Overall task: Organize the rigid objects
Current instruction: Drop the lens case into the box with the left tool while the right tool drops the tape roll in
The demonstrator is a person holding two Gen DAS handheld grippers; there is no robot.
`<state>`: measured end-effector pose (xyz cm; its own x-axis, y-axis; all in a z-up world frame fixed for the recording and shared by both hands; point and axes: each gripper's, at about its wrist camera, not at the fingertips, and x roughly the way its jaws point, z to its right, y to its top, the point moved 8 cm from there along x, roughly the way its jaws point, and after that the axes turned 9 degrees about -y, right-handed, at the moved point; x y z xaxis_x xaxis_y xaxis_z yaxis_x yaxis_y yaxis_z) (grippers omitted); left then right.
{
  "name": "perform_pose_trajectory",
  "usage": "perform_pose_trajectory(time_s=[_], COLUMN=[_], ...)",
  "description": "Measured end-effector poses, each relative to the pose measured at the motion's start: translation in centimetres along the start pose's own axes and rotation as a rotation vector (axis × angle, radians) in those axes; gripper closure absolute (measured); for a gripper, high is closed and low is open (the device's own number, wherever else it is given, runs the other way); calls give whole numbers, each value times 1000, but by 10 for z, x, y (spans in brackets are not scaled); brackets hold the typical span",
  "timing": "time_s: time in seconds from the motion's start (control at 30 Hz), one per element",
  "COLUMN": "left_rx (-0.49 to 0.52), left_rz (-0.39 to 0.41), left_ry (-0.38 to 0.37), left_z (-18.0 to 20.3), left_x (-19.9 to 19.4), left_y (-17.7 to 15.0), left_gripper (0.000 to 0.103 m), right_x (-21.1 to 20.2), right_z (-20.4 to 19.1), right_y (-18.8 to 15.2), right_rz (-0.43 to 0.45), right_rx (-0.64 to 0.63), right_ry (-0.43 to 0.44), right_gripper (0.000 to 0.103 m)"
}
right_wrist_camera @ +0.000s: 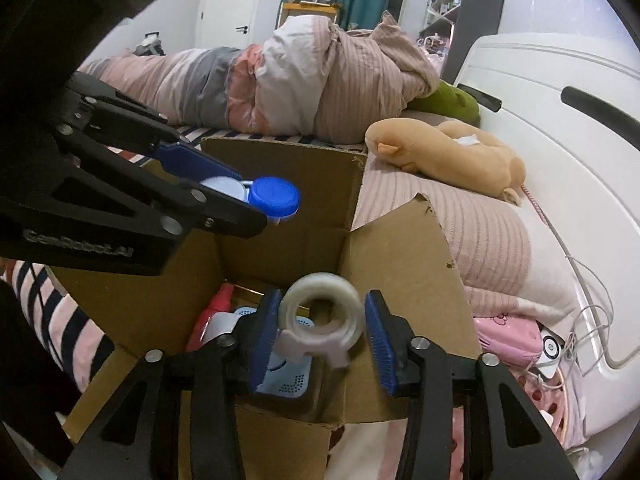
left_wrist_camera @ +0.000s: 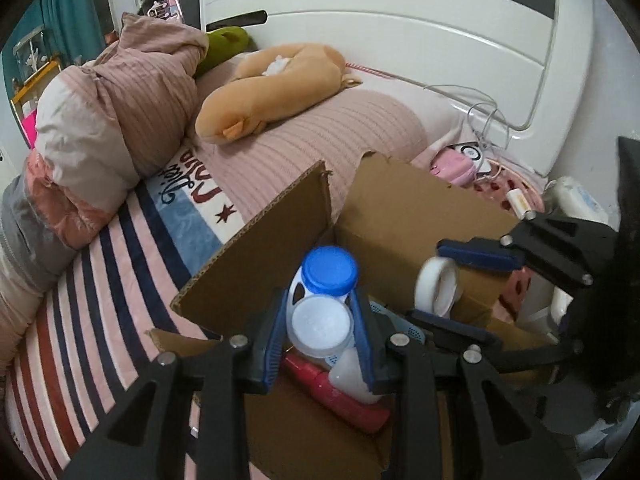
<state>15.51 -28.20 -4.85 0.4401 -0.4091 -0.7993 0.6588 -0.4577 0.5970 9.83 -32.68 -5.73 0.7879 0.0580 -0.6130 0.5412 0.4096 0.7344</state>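
Note:
An open cardboard box [left_wrist_camera: 400, 208] [right_wrist_camera: 280, 168] stands on the bed. My left gripper [left_wrist_camera: 320, 328] [right_wrist_camera: 236, 196] is shut on a white bottle with a blue cap [left_wrist_camera: 326, 276] [right_wrist_camera: 274, 196], held over the box. My right gripper [right_wrist_camera: 324, 328] [left_wrist_camera: 448, 284] hovers over the box with its jaws apart; a clear tape roll [right_wrist_camera: 322, 316] [left_wrist_camera: 436, 286] sits between them, touching the left pad, with a gap at the right pad. Inside the box lie a red bottle [left_wrist_camera: 340, 392] [right_wrist_camera: 212, 312] and a light blue perforated item [right_wrist_camera: 284, 384].
A bundled pink quilt [left_wrist_camera: 100, 120] [right_wrist_camera: 300, 92], a tan plush toy [left_wrist_camera: 272, 84] [right_wrist_camera: 448, 152] and a green plush [right_wrist_camera: 452, 102] lie on the striped bed. The white headboard [left_wrist_camera: 400, 40] stands behind. A pink case [right_wrist_camera: 508, 336], cables and small items lie at the right.

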Motion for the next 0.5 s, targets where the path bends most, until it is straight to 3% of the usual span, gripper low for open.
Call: perform_pose_trajectory(time_s=[0.27,0.4,0.5], left_rx=[-16,-52,-84], left_rz=[23,87,139], left_ry=[4,10,24], left_z=[-3,-15,-29], left_x=[-16,-48,-78], left_y=[-7,-15,-29], left_gripper=[65,55,47], right_x=[-6,-15,-30], right_z=[1,0,-11], right_y=[-1,1,9], right_rz=[-4,-1,33], right_rx=[4,31,69], right_ry=[-15,-16,50], right_gripper=[56,56,55])
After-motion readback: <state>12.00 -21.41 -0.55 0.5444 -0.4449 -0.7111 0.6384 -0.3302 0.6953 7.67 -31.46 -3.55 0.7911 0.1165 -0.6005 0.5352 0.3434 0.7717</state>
